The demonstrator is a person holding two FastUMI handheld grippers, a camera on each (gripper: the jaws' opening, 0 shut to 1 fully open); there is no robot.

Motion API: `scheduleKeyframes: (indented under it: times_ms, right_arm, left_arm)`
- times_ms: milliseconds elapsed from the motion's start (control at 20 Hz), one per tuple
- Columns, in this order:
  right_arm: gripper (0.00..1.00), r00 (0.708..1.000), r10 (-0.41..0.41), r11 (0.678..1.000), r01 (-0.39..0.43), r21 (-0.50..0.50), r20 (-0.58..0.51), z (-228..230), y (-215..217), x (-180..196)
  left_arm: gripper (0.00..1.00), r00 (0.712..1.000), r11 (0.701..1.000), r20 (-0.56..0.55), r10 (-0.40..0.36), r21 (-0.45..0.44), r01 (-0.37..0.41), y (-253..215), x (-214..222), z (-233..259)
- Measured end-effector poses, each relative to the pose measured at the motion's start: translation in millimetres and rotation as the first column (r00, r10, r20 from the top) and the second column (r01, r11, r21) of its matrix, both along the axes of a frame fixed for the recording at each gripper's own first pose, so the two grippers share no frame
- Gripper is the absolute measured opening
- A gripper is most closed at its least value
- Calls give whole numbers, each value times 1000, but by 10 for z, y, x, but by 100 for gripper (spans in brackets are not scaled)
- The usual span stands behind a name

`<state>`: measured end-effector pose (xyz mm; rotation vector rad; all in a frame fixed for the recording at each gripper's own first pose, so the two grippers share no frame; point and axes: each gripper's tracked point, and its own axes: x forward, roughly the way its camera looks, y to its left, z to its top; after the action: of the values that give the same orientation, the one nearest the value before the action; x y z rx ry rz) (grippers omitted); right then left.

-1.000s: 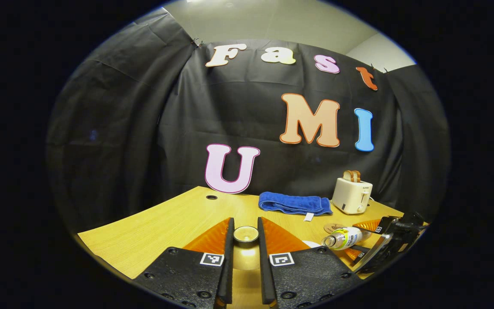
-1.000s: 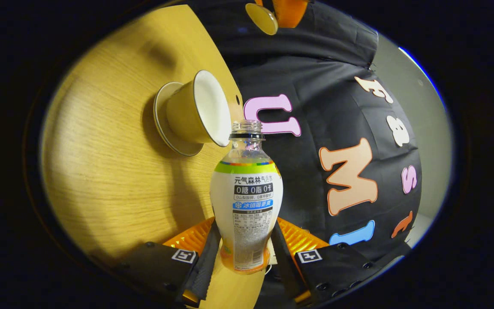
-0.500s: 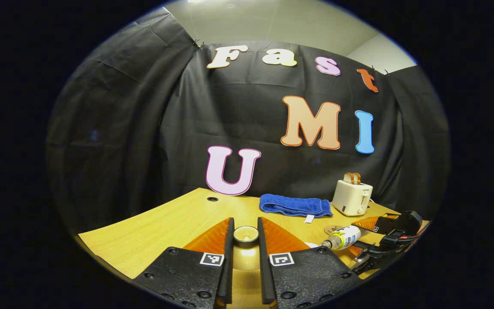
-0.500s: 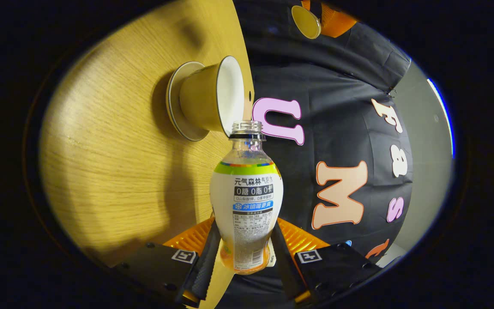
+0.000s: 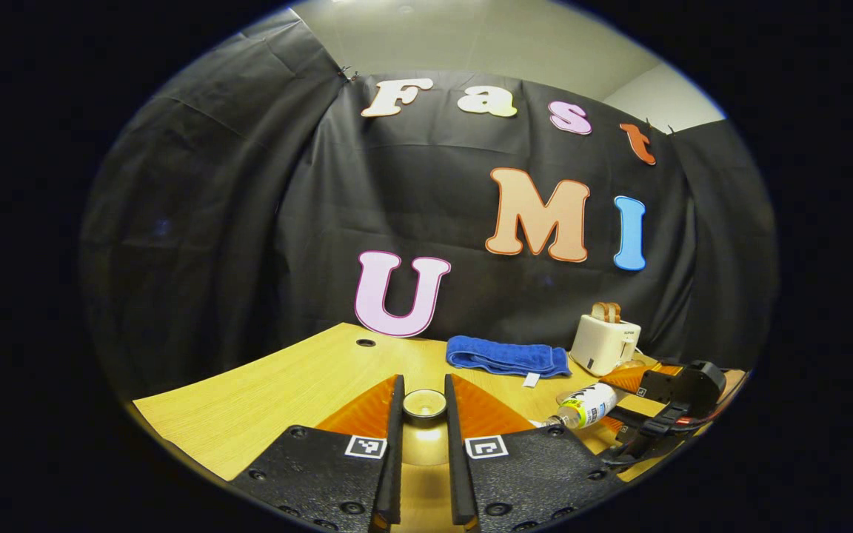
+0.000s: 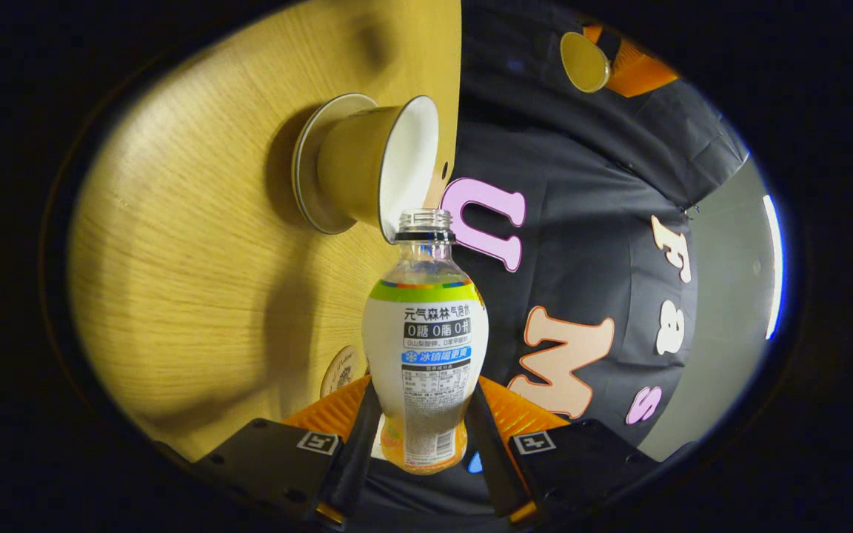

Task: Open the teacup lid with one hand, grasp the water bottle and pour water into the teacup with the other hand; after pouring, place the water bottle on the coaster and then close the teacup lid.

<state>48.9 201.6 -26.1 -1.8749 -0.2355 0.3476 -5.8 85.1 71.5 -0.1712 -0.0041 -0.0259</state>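
Near the table's (image 6: 175,296) edge, the right gripper (image 6: 420,437) clamps the tilted water bottle (image 6: 423,348), mouth at the teacup's (image 6: 367,166) rim; the left gripper (image 5: 423,414) pinches the lid (image 5: 424,403) narrowly.

Left gripper (image 5: 422,444): black screwed body, orange ribbed jaws (square markers); right gripper (image 6: 419,444) alike.

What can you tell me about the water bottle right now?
The water bottle is clear plastic with a white label under a green band, cap off, orange liquid at its base. The right gripper clamps its lower body with both fingers. It is tipped on its side, open mouth at the rim of the teacup; no stream is visible.
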Motion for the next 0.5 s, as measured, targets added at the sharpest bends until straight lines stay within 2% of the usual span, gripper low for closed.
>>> scheduleKeyframes:
  times_ms: [500]
  right_arm:
    - [70,996,63,987,-54,-149,57,101,99,-17]
  left_arm:
    - [24,1000,1000,0,-3,-16,3,9,-13,11]
